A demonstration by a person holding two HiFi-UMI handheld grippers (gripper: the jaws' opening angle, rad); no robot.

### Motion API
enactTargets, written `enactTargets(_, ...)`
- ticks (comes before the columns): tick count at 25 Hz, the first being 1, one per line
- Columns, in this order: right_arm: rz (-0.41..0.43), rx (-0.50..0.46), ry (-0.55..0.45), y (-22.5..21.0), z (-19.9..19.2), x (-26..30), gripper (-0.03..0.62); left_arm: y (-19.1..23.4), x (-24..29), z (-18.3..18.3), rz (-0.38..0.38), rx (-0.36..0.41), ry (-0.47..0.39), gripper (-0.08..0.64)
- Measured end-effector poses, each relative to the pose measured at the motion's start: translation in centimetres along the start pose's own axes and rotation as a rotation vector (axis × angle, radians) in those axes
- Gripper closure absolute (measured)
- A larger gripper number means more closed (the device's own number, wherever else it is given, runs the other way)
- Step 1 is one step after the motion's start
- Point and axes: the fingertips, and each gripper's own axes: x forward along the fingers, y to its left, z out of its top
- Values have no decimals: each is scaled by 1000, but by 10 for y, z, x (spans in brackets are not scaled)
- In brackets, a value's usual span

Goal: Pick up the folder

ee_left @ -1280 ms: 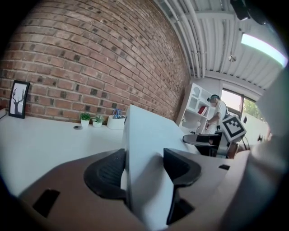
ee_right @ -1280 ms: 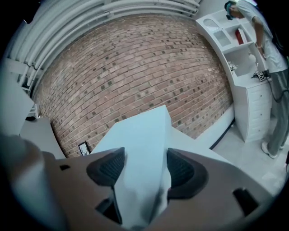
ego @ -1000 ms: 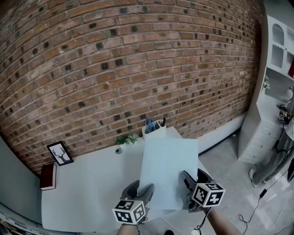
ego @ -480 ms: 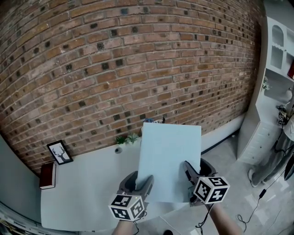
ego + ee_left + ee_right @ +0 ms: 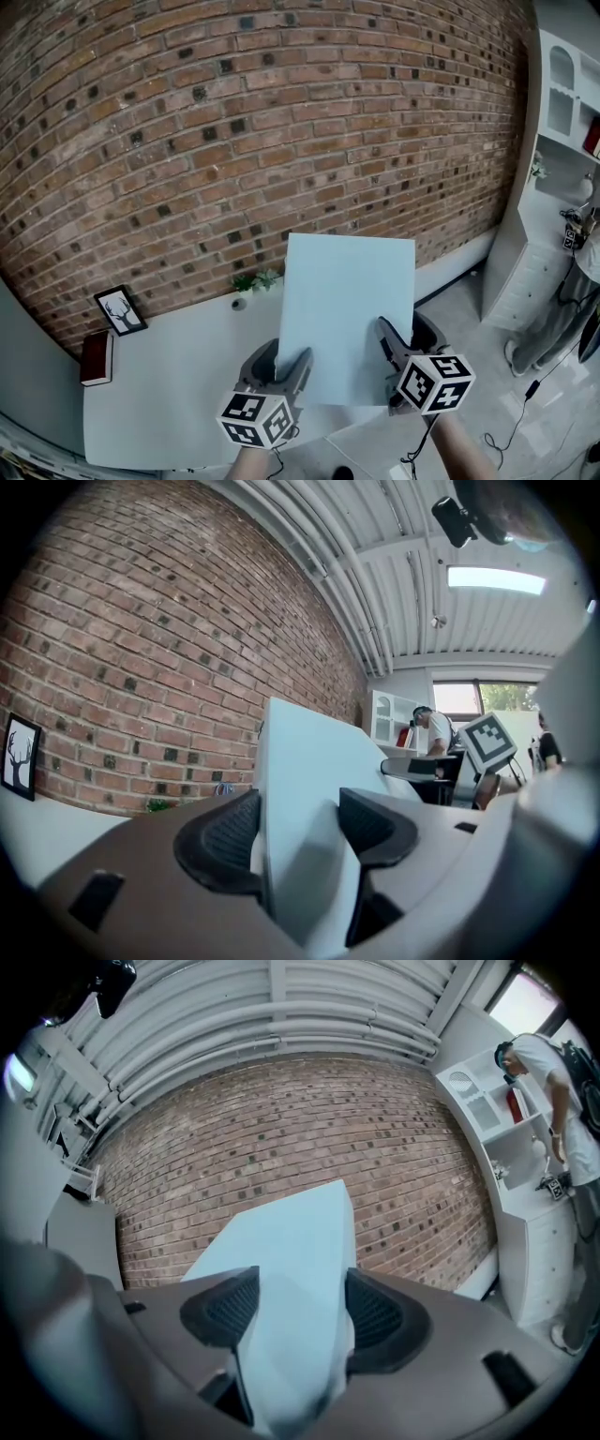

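Pinches with the left tongs (image 5: 284, 364) the near left edge of the pale blue folder (image 5: 345, 314), held clear above the white desk (image 5: 159, 384), and clamps the right tongs (image 5: 403, 342) on its near right edge.

Brick wall (image 5: 234, 122) (past the table (image 5: 169, 375)) stands beyond folder (image 5: 345, 319).

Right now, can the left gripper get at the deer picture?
Probably not: the left gripper is shut on the folder, shared with the right gripper. The way to the deer picture looks open, but its jaws are full.
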Motion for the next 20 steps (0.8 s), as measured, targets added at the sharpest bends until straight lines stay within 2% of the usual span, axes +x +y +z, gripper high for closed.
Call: enactTargets(20,-9,-21,-7,1,2,-10,308,-7,-8,0,-4,5,-15,295)
